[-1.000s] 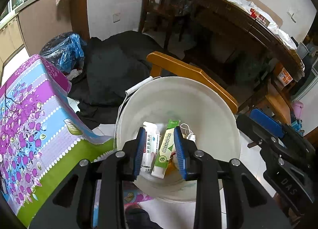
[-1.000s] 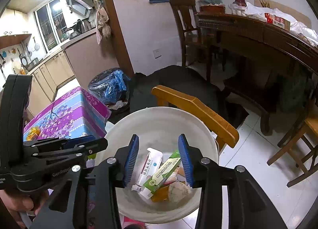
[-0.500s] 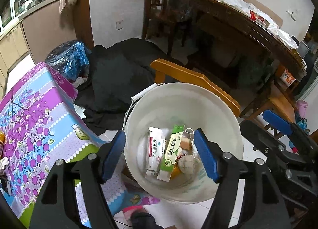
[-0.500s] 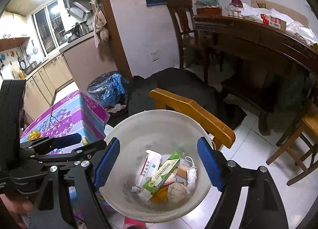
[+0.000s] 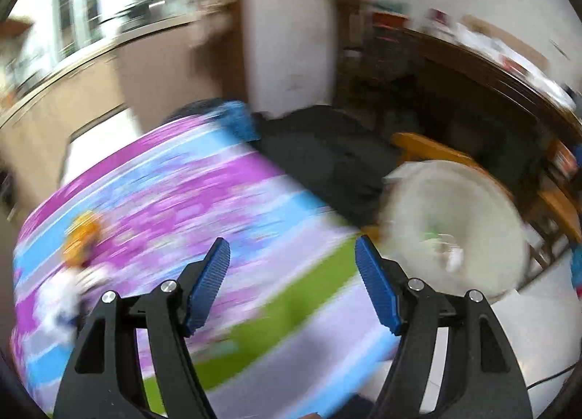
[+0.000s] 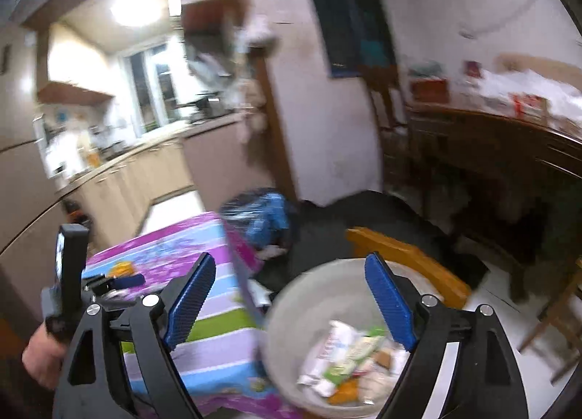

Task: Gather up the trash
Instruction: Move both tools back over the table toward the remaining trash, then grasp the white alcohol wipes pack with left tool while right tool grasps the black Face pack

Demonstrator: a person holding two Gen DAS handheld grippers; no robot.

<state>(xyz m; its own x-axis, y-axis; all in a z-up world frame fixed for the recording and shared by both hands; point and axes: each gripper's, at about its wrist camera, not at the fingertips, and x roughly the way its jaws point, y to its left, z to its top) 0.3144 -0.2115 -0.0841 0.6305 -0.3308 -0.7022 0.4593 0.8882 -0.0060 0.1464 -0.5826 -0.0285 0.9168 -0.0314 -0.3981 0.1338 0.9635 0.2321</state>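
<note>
A: What's different from 1 second ago?

B: Both tools have let go and swung off the white bucket. The left gripper was nearly closed above the trash 1 second ago; now its jaws stand wide apart with nothing between them, and the bucket sits off to its right, beyond the right fingertip.

A: And the other one?

B: The right gripper is spread wide too, empty. The bucket lies ahead and slightly right of it, its rim passing behind the right finger. Inside are the white tube, the green box and some crumpled bits (all of it blurred).

A: So that drop is done?

B: I'd judge so. The left gripper now points over the floral tablecloth, where an orange thing lies ahead and to its left. It's probably the next piece of trash, though the motion blur is too heavy to say what it is.

A: Where's the left tool in the right view?

B: Low, left of the right gripper's left finger, over the cloth.
</note>
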